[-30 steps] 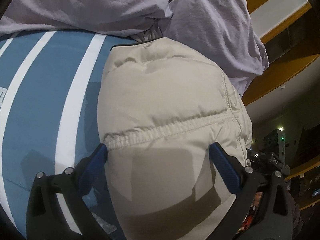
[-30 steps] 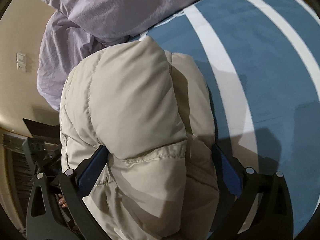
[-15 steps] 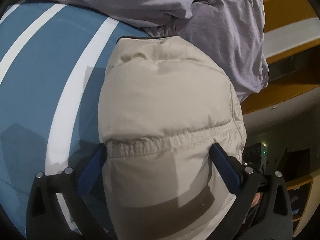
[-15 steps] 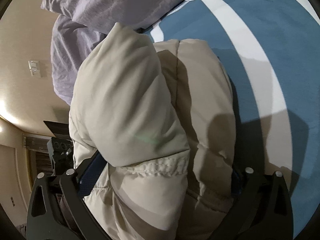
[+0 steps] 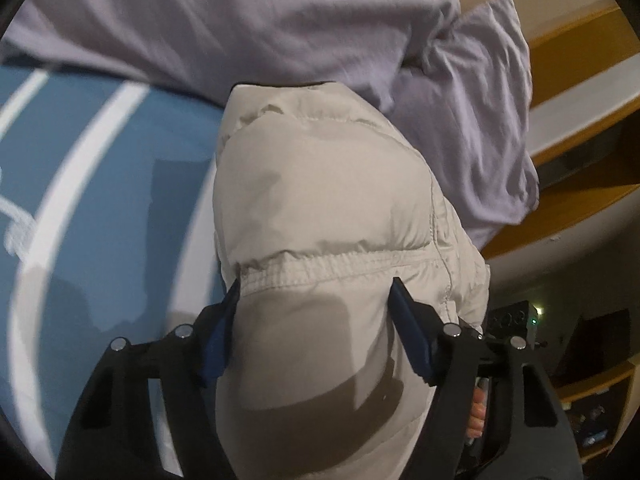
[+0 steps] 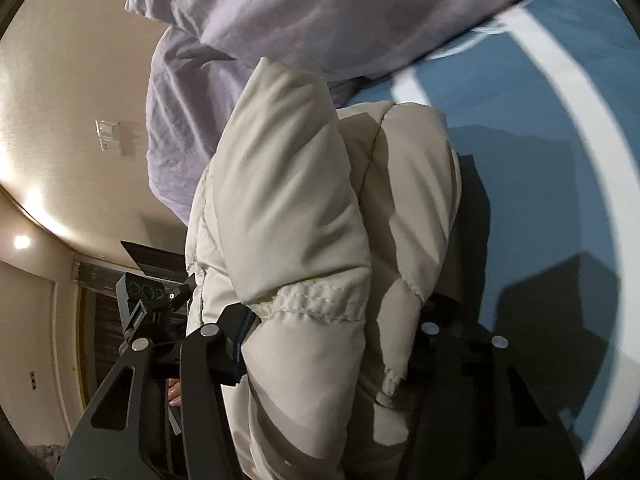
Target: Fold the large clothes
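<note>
- Two grippers are closing on one beige puffer jacket [image 5: 320, 208], which is lying folded on a blue bedspread [image 5: 100, 184] with white stripes.
- Left gripper [image 5: 316, 292]: its jaws have just been narrowing, and the blue pads [image 5: 408, 332] are pressing against both sides of the padded bundle at a stitched elastic band, low in the centre of the left wrist frame.
- Right gripper [image 6: 332, 320]: its jaws have also just been narrowing, and they are squeezing a thick fold of the jacket [image 6: 296, 208] at lower centre of the right wrist frame; the right-hand finger is sitting in shadow behind the fabric.
- Lilac bedding [image 5: 248, 24] is filling the upper part of both frames, touching the far end of the jacket.
- Fingertips of a person's hand [image 5: 476, 412] are showing behind the left gripper at lower right.
</note>
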### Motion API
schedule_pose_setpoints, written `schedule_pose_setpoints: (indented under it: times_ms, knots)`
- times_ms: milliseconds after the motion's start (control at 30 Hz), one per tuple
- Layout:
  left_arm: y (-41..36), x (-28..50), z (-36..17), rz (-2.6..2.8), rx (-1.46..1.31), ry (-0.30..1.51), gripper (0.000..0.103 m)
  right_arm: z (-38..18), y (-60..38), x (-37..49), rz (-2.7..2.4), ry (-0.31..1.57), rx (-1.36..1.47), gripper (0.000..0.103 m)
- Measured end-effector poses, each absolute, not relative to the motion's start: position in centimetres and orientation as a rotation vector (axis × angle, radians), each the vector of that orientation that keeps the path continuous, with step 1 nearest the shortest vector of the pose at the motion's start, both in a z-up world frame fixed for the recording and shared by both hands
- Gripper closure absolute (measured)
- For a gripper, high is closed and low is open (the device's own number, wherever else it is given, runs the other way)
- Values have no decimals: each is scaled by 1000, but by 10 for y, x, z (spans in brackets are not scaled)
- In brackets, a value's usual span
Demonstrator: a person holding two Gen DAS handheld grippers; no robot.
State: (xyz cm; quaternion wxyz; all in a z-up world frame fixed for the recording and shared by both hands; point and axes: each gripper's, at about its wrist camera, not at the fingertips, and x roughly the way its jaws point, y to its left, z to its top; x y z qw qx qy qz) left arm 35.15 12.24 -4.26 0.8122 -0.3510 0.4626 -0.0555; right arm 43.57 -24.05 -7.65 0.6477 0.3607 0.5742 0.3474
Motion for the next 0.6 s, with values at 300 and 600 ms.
schedule_pose_setpoints:
  times_ms: [300,600]
  knots:
    - [157,372,-30,39,-575,954,33,-84,-192,454,787,1314,797,45]
    - [145,369,-18,142,-380,883,22,-60,-214,462,664,1318,679,27]
